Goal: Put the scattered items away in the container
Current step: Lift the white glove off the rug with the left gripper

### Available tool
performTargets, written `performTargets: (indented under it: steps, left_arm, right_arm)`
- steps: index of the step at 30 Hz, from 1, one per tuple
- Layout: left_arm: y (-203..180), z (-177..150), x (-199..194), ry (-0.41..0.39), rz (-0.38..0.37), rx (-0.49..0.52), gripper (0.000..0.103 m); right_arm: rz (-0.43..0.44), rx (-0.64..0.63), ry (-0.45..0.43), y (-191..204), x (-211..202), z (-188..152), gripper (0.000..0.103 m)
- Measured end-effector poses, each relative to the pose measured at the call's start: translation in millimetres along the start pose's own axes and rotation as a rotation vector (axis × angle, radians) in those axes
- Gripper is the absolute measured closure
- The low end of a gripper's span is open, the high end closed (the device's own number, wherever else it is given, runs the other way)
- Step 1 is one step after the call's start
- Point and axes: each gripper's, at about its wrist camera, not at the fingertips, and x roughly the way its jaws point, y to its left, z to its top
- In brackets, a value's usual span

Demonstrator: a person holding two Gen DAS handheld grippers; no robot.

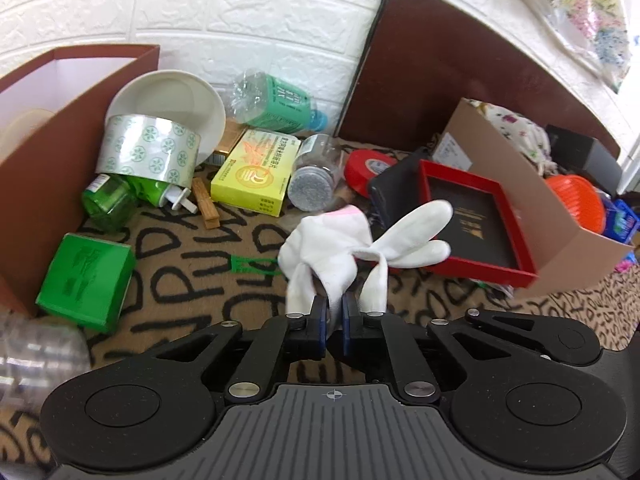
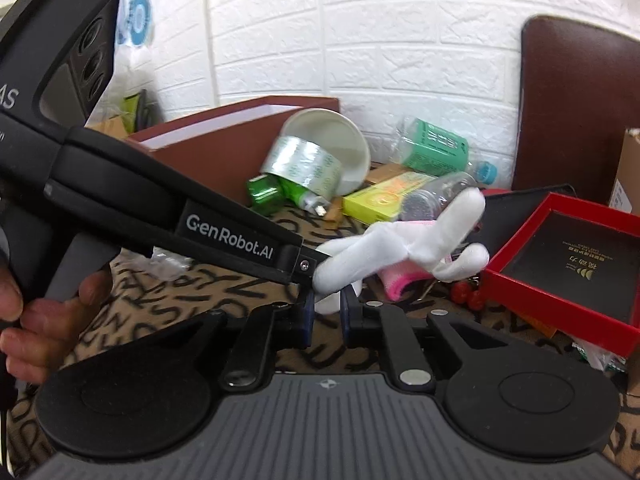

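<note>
Two boxes flanking the clutter: far left, brown container (image 1: 60,128), white inside, contents hidden. Beside it, green box (image 1: 86,280), tape roll (image 1: 150,148) against white bowl (image 1: 176,104), yellow carton (image 1: 254,172). Centre, white glove (image 1: 340,252) with pink cuff, pinched by left hand-held gripper (image 1: 334,312) and also by right hand-held gripper (image 2: 326,314), above the patterned table (image 1: 192,280). Right, empty red tray (image 1: 476,224) leaning on cardboard box (image 1: 516,184).
</note>
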Motion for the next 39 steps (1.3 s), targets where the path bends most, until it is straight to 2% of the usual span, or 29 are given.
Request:
performTargets:
  steps: [7,12,17,19,20,21,22,23,25,26,29,33,39]
  left_arm:
    - [-16,-37,-43,0.027,-0.01,0.039,0.087]
    - [-27,-72,-57,0.065,0.013,0.052,0.089]
    - [-26,-105,-64,0.129,-0.013,0.025,0.089]
    - [-24,-113,-64,0.139,-0.016,0.009,0.08]
    - [-22,-115,-64,0.137,-0.009,0.001,0.067]
    - [-21,-116,-65,0.138,-0.004,-0.006,0.059]
    - [-19,-116,-67,0.138,-0.008,-0.013,0.042]
    - [-17,-115,-69,0.13,-0.016,-0.017,0.03]
    - [-13,-114,-77,0.095,-0.002,-0.008,0.02]
    - [-12,-114,-80,0.078,0.018,0.001,0.015]
    - [-5,-109,-85,0.045,0.051,-0.008,0.013]
    - [7,-98,-81,0.031,0.027,-0.09,0.011]
    - [9,-85,-60,0.036,0.019,-0.101,0.011]
  right_arm:
    - [0.057,-0.044,0.033,29,-41,-16,0.088]
    - [0.088,-0.062,0.085,51,-61,-35,0.088]
    - [0.114,-0.067,0.139,69,-79,-58,0.088]
    - [0.115,-0.046,0.157,71,-81,-65,0.088]
    - [0.108,-0.041,0.158,73,-83,-67,0.086]
    - [0.096,-0.044,0.157,74,-83,-68,0.082]
    - [0.08,-0.05,0.153,74,-84,-67,0.069]
    - [0.062,-0.058,0.143,73,-86,-66,0.049]
    - [0.034,-0.078,0.117,72,-91,-63,0.032]
    - [0.023,-0.092,0.105,71,-94,-61,0.032]
    - [-0.01,-0.113,0.09,64,-93,-56,0.028]
    - [-0.034,-0.124,0.083,57,-85,-49,0.023]
    - [-0.006,-0.07,0.104,48,-61,-43,0.023]
